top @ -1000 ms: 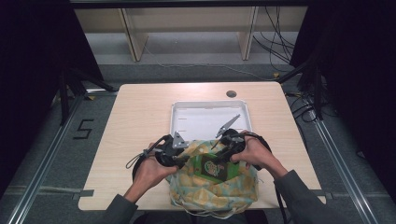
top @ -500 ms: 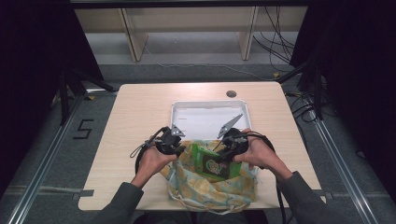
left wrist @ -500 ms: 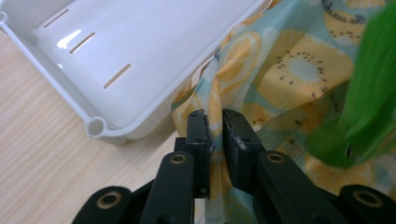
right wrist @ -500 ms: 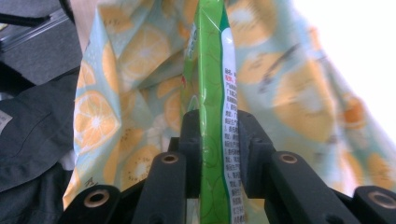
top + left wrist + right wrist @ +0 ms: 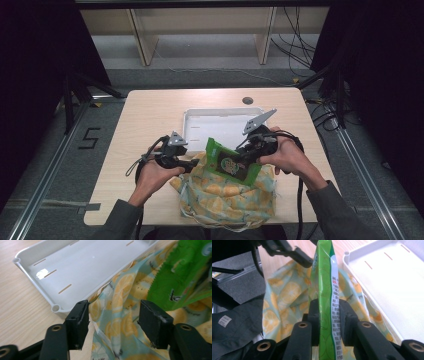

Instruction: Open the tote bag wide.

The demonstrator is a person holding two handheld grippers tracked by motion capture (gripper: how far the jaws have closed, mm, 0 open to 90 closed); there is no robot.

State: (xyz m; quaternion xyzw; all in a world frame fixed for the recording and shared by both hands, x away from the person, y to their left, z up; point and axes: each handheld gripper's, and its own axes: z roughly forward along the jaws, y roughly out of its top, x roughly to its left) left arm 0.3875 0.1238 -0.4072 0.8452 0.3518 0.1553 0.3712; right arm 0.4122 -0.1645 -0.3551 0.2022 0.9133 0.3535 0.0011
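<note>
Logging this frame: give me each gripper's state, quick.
Left gripper: open, jaws either side of the lemon-print bag's cloth, not clamping it.
Right gripper: closed on the green packet.

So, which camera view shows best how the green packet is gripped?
The right gripper view: the green packet stands edge-on, pinched between the right gripper jaws. The high view shows its printed face above the lemon-print bag, but the grip is small. The left gripper view shows just its serrated edge.
</note>
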